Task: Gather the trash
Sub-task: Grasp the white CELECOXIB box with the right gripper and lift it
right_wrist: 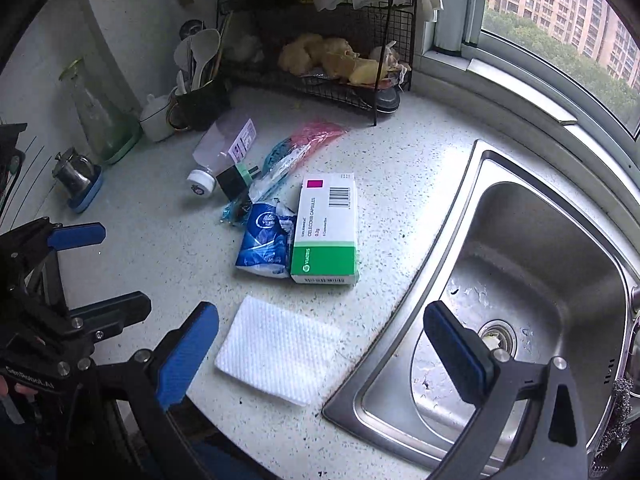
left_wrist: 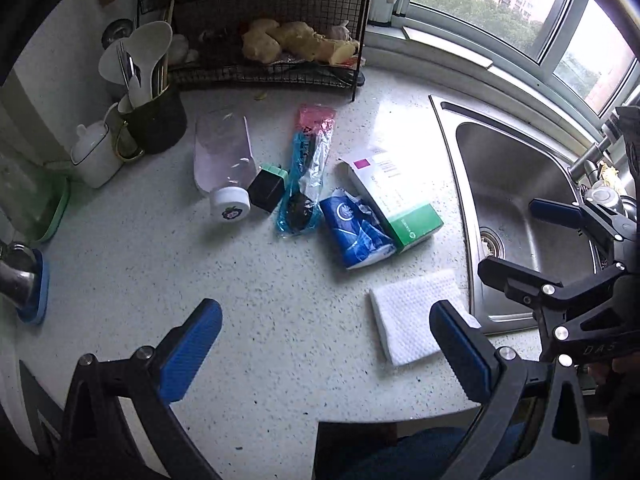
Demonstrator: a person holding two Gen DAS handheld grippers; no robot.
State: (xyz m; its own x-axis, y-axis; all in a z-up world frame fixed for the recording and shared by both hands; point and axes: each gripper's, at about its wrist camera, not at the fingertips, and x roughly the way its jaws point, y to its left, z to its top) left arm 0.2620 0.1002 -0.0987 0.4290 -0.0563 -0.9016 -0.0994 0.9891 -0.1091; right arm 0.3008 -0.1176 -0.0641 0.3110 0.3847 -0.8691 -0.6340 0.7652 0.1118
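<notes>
Steel sink (right_wrist: 532, 264) at right; speckled counter (left_wrist: 240, 280) centre frame, strewn with trash: capsule box (right_wrist: 326, 232), blue tissue pack (right_wrist: 266, 246), white napkin (right_wrist: 280, 350). Left gripper (left_wrist: 326, 344) and right gripper (right_wrist: 320, 350) wide apart, empty. Risk: napkin sliding into sink.

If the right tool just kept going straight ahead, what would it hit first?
Probably the white folded paper towel lying by the sink; the open right tool points down over it. Depth is hard to judge.

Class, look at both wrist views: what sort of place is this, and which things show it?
Most likely a home kitchen counter: a stainless steel sink, a pot of cooking utensils, and a wire rack holding ginger.
</notes>
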